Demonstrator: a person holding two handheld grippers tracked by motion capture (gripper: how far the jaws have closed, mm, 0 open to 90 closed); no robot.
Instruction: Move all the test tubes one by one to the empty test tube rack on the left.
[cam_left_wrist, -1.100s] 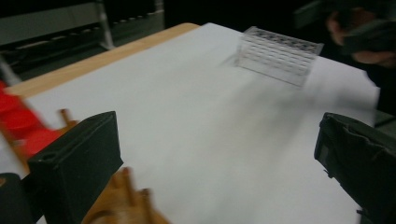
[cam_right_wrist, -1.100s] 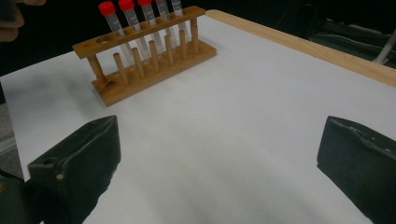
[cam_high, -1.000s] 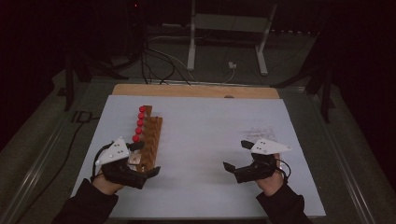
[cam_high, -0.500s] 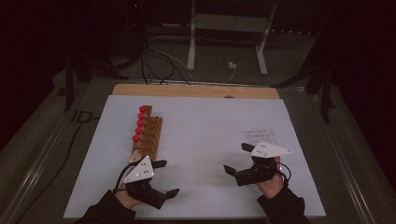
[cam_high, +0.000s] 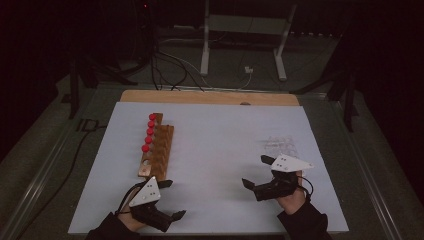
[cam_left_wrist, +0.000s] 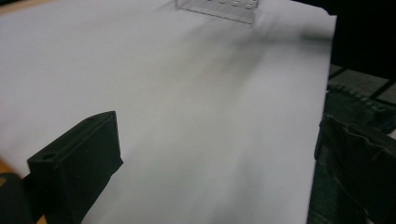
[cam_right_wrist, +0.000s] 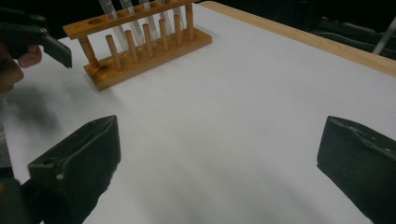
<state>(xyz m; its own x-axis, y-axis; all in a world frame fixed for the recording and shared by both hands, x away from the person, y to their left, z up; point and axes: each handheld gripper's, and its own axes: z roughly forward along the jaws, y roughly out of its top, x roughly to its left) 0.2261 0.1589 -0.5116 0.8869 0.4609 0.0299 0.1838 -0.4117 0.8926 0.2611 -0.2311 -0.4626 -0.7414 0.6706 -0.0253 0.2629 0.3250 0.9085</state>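
Beyond the left hand-held gripper (cam_high: 169, 200) stands the rack (cam_high: 156, 148).

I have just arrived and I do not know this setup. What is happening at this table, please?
A person sits at a table covered with a white sheet and holds a gripper in each hand. Both the left gripper and the right gripper have their jaws open and hold nothing. They hover over the near part of the sheet. A wooden rack with red-capped tubes stands just beyond the left gripper. A clear plastic rack lies beyond the right gripper.
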